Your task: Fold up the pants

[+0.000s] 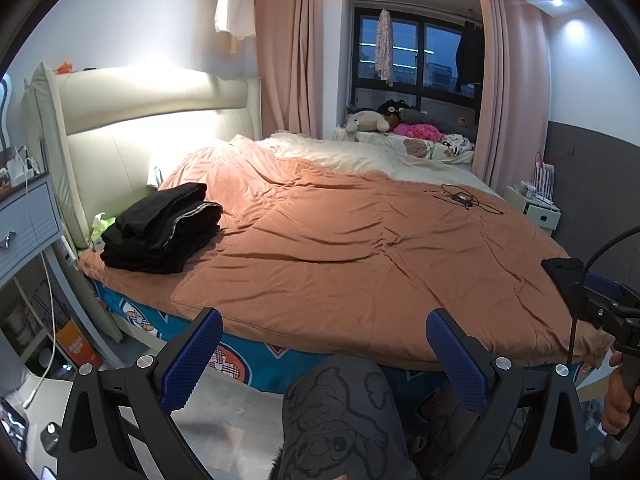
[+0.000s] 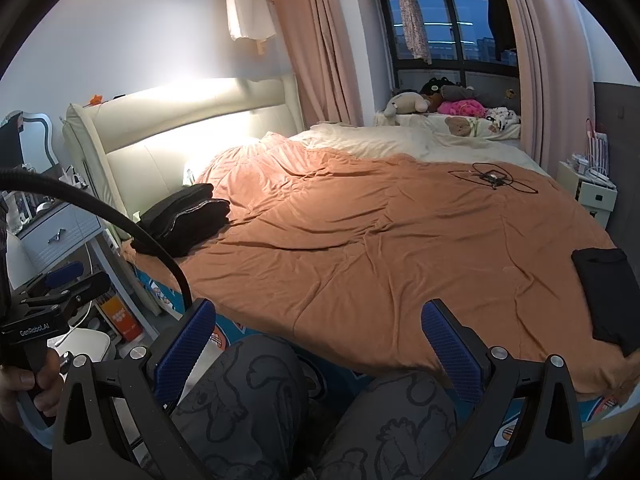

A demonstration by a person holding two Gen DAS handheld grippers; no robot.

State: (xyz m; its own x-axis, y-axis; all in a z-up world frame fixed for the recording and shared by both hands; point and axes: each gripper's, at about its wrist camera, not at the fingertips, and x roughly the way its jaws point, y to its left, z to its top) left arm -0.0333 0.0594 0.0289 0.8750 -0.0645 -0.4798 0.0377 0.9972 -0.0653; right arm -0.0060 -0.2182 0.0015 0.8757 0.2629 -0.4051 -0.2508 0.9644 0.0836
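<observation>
The left gripper (image 1: 324, 354) is hanging with its blue-padded fingers (image 1: 192, 356) spread wide apart and nothing between them, above the person's knee (image 1: 340, 408). The right gripper (image 2: 320, 350) is likewise gaping empty over both knees (image 2: 248, 396). Each handle is being gripped by a hand: the right hand (image 1: 618, 396) and the left hand (image 2: 24, 384).

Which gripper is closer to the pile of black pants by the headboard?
Left. The left gripper hangs off the bed edge nearer the black pants pile; the right gripper sits farther toward the bed's other side.
</observation>
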